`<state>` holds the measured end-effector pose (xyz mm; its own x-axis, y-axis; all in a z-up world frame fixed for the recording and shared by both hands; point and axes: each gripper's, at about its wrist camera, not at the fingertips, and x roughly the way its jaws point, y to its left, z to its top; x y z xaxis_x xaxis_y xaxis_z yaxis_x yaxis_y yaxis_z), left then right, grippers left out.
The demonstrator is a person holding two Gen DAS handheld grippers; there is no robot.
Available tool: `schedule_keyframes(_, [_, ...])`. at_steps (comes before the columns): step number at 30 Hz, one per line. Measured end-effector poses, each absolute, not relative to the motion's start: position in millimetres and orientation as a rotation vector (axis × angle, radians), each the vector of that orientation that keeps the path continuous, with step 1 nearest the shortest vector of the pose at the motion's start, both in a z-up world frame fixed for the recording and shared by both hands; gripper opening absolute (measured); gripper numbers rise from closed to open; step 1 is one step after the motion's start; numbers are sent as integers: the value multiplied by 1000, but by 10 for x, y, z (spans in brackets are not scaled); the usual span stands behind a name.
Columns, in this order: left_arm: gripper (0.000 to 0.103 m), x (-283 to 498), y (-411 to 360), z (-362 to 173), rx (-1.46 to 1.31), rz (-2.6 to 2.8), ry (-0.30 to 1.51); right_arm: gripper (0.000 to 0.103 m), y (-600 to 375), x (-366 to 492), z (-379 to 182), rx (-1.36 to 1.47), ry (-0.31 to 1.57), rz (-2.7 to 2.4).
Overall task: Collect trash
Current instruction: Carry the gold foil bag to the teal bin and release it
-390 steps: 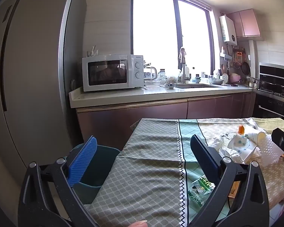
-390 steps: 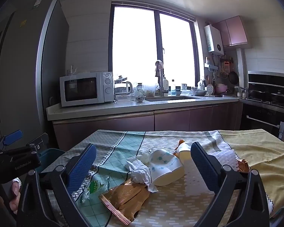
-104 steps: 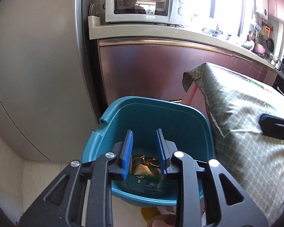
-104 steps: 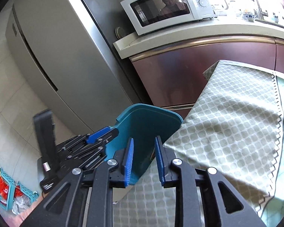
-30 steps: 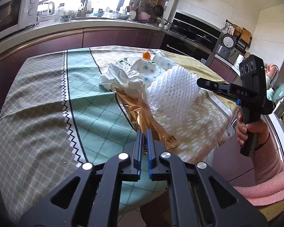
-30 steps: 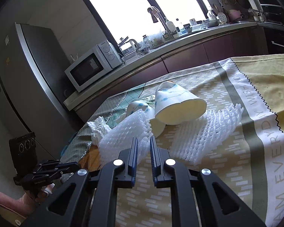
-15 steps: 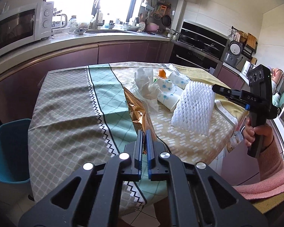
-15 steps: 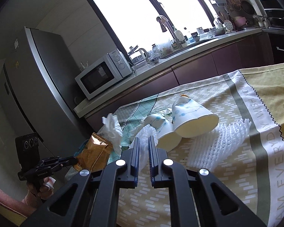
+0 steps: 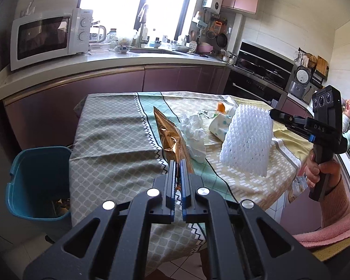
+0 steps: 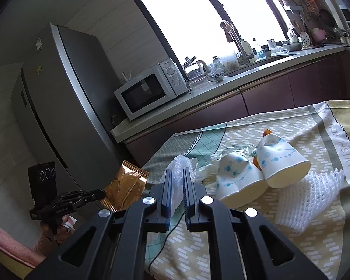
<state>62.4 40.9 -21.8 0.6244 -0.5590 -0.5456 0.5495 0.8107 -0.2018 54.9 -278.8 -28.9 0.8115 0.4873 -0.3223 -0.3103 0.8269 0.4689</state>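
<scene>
Two pieces of trash held up off the table, one per gripper. At far left, on the floor against the table's corner, a teal bin (image 9: 38, 182) with some scraps, hard to make out, at its bottom. Next, the left gripper (image 9: 177, 163) with jaws nearly together, clamped on the lower edge of a gold wrapper (image 9: 171, 137) standing upright above the checked tablecloth (image 9: 114, 135). Just right of it, on the cloth, a crumpled white tissue (image 9: 194, 131) and two tipped paper cups (image 10: 261, 175) lying side by side, mouths toward the camera. Further right, a white foam net (image 9: 247, 140) hanging clear of the cloth, pinched between the narrow jaws of the right gripper (image 10: 176, 173). Beside the cups, flat on the cloth, a second foam net (image 10: 310, 198)
</scene>
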Motion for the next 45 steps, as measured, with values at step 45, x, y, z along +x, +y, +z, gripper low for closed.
schedule_keyframes(45, [5,2011,2386,-1243,-131,-103,849,11,359,2801,-858,164,832,673])
